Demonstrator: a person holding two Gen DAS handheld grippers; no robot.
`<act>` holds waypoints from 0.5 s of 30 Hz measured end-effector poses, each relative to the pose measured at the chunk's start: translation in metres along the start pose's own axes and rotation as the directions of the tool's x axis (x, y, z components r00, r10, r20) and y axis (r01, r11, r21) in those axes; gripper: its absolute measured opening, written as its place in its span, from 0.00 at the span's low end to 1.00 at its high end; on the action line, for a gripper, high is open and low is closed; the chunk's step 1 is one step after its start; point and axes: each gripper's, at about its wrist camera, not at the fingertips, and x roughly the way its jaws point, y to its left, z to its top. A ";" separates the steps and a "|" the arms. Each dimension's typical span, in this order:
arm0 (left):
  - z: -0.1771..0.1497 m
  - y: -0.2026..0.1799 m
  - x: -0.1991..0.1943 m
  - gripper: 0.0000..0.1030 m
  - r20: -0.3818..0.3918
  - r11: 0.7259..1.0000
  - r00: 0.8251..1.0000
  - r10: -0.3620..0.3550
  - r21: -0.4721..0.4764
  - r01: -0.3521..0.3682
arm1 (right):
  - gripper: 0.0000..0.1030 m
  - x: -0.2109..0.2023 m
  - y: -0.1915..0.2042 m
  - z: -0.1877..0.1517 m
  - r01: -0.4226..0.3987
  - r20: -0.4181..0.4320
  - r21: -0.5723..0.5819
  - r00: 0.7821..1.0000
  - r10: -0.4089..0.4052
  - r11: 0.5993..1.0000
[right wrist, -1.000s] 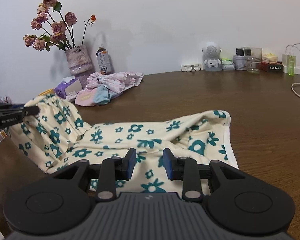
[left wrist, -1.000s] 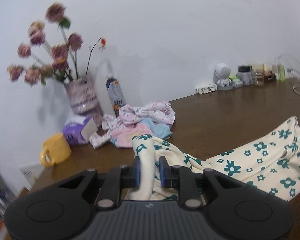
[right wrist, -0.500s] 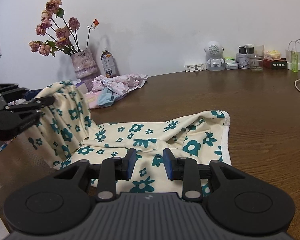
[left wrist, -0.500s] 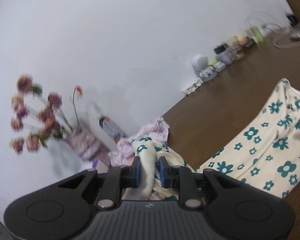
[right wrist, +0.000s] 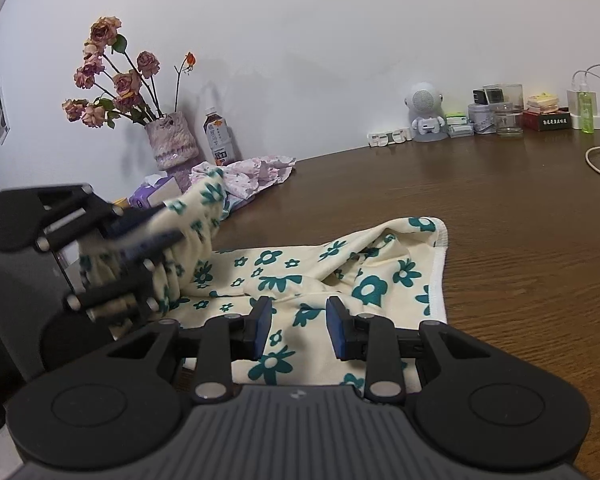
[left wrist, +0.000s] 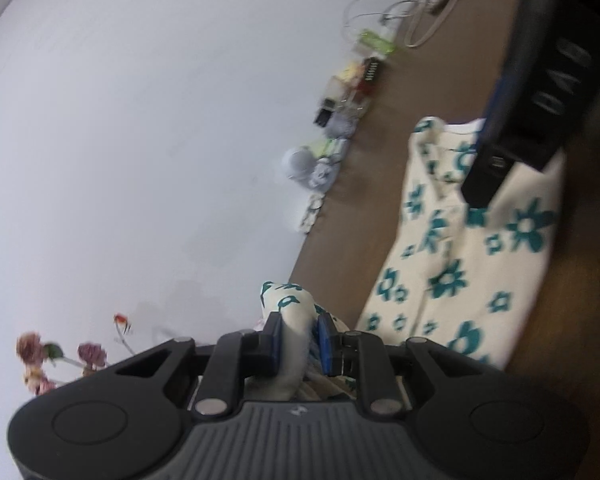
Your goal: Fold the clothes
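The left gripper, jaws clenched on the gathered end of the floral garment, lifts it at ten o'clock of the right gripper, whose released jaws hover above the rest lying across the surface.

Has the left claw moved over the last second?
Yes. The left claw, shut on the floral cloth, has swung rightward over it and now sits nearer the vase.

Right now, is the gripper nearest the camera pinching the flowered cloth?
No: in the right wrist view the right gripper stands open above the flowered cloth, its fingers apart with nothing clamped between them.
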 end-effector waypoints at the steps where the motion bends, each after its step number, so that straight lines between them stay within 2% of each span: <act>1: 0.001 -0.003 0.000 0.17 0.004 1.000 1.000 -0.008 0.007 0.008 | 0.29 0.000 -0.001 0.000 0.000 0.001 0.002 1.000 0.000 1.000; 10: 0.010 -0.033 0.002 0.19 0.038 0.994 0.996 -0.083 0.073 0.080 | 0.29 -0.004 -0.005 -0.002 0.005 0.008 0.019 1.000 -0.005 1.000; 15: 0.014 -0.018 -0.015 0.20 0.099 0.986 0.983 -0.154 -0.057 0.160 | 0.29 -0.007 -0.006 -0.003 0.022 0.012 0.030 1.000 -0.023 0.999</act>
